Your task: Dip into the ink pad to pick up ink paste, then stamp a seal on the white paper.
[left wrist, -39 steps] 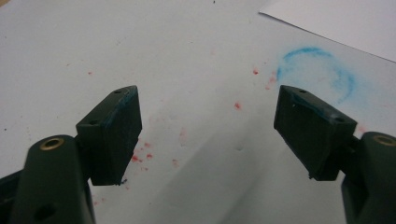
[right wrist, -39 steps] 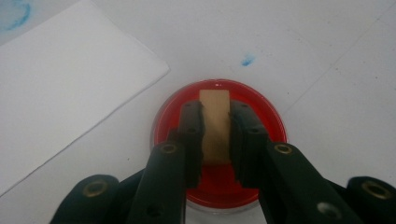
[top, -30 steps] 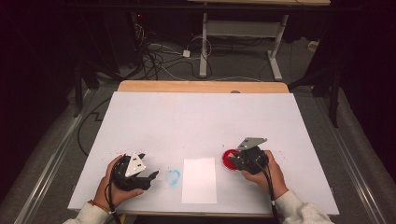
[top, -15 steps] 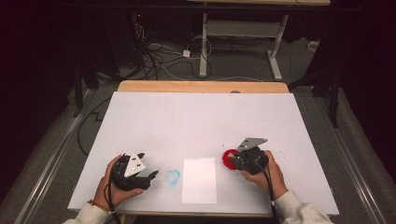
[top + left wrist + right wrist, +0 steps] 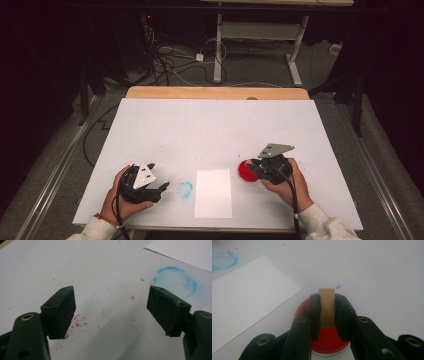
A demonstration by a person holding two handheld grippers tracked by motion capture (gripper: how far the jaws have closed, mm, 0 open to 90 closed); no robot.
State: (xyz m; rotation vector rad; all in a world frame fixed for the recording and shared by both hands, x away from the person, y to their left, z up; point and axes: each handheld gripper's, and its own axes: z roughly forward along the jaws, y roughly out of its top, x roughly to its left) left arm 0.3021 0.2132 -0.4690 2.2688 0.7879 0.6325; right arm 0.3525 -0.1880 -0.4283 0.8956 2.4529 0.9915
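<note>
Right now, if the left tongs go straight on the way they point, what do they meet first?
Probably the blue ring stain on the table, then the white paper sheet. The left tongs are open; nothing solid stands before them.

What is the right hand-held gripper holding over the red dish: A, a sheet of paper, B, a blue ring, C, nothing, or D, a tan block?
D: in the right gripper view the right hand-held gripper has its jaws shut on a tan block, above the red dish.
</note>
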